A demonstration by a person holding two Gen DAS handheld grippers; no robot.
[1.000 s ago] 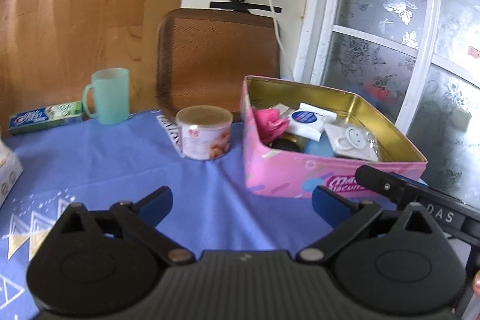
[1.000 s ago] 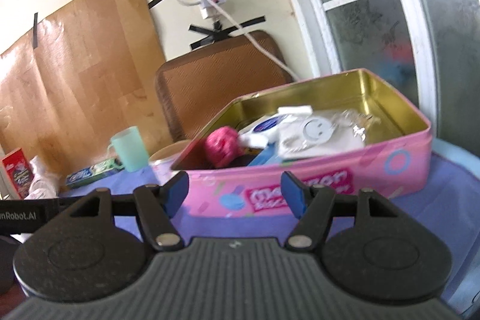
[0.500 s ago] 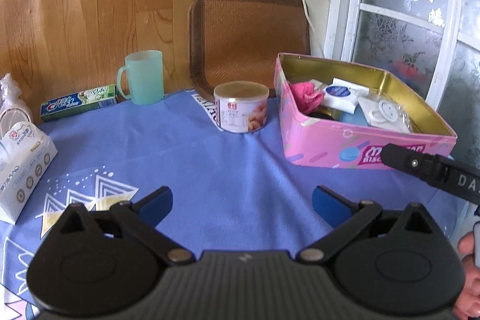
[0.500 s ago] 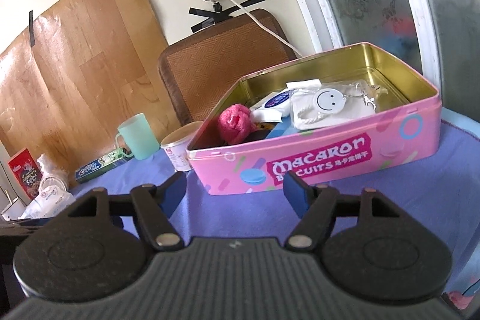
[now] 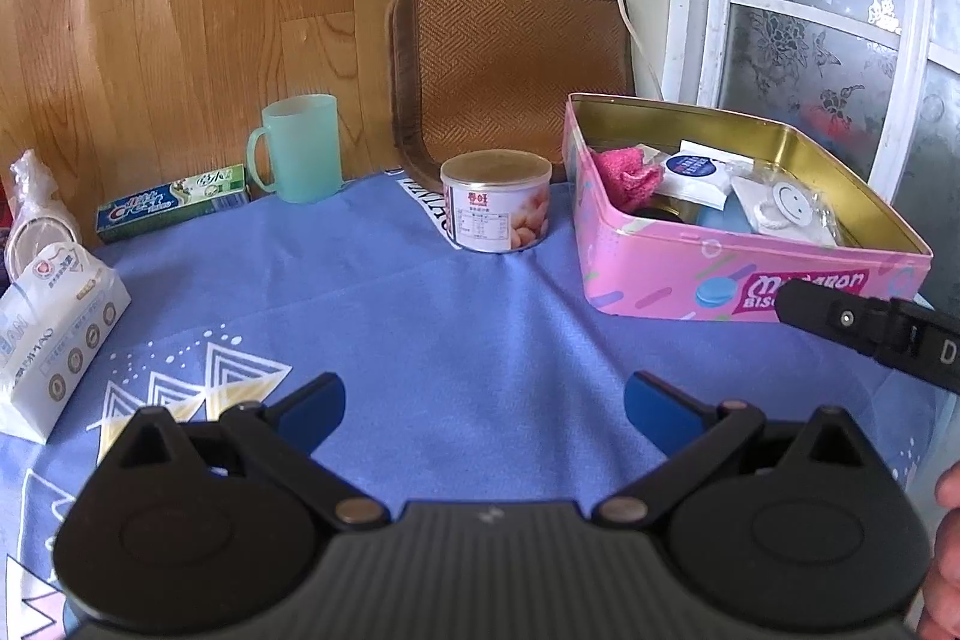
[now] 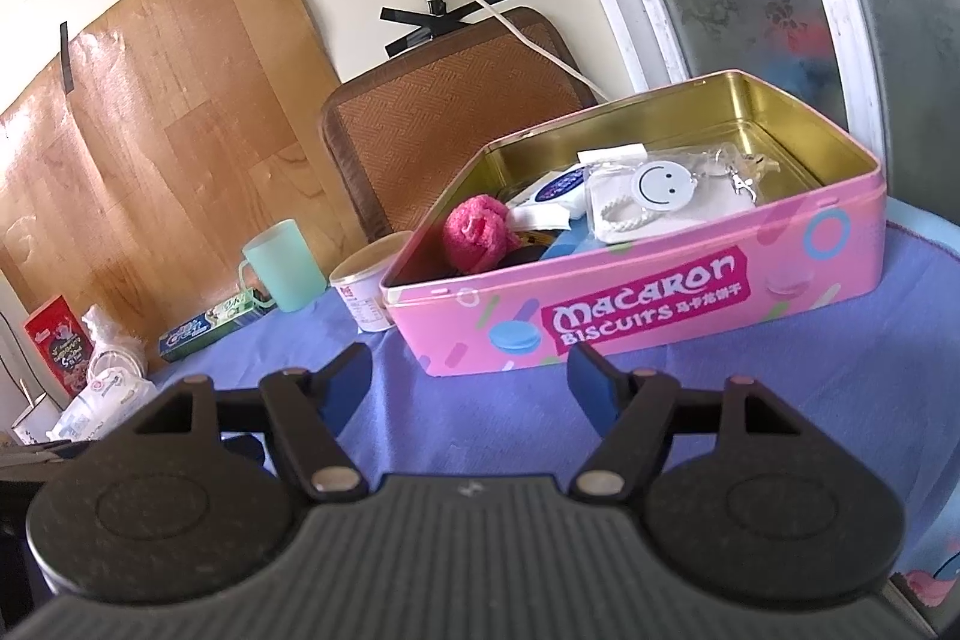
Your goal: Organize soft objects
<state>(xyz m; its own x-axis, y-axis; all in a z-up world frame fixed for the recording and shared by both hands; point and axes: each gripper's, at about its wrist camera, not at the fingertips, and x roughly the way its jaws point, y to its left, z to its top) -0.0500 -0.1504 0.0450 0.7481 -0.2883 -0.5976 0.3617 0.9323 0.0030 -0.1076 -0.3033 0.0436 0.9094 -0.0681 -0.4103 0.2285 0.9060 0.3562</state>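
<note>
Both of my grippers stand over the blue tabletop (image 5: 456, 316), neither carrying anything. The left gripper (image 5: 485, 403) has its jaws spread wide with only bare cloth between the blue pads. The right gripper (image 6: 470, 375) is also open, somewhat less wide, nothing between its pads; its tips sit just short of the pink biscuit tin (image 6: 660, 292).

The tin is open, no lid on it, at the right side of the tabletop near the window. Soft items are inside it: a pink fluffy cloth (image 6: 477, 233) bunched in the near-left corner, touching the tin wall. Beside it lie a white packet with a blue round label (image 6: 555, 190) and a clear pouch with a smiley tag (image 6: 660, 187), which rests on top of other contents I cannot make out.

Outside the tin, from the left wrist view: a small round can (image 5: 497, 201) just left of the tin, a green mug (image 5: 298, 147) further back, a toothpaste box (image 5: 174, 203) next to the mug, and a tissue pack (image 5: 51, 322) at the far left edge. A woven mat (image 5: 510, 64) leans against the wall behind the can.
</note>
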